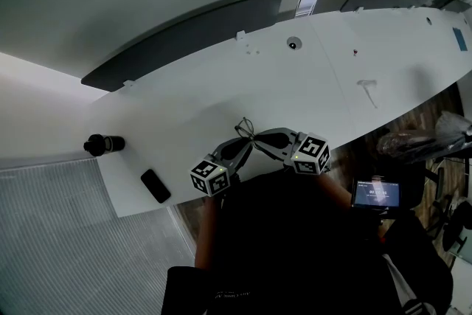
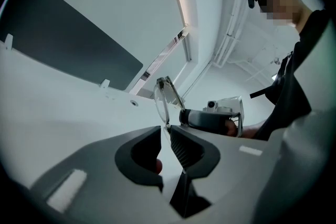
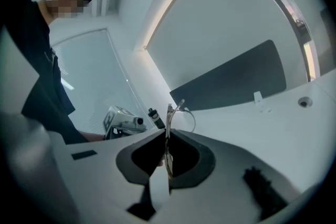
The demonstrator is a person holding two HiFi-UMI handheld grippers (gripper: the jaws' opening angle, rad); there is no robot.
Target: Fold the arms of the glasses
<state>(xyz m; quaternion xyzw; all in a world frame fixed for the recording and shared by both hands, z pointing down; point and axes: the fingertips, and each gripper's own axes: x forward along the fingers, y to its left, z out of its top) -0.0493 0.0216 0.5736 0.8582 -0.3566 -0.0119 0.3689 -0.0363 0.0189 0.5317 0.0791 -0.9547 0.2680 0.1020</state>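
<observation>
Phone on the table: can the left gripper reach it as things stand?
Probably yes: bare table lies between the phone and the left gripper, whose jaws stand apart around the glasses.

Head view looks steeply down on the desk (image 1: 310, 77); both gripper views face each other, sharing the glasses (image 2: 163, 99).

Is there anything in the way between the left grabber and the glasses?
No, nothing visible is in the way. The glasses sit right between the slightly parted jaws of the left gripper, up off the table. The right gripper is shut on them too.
</observation>
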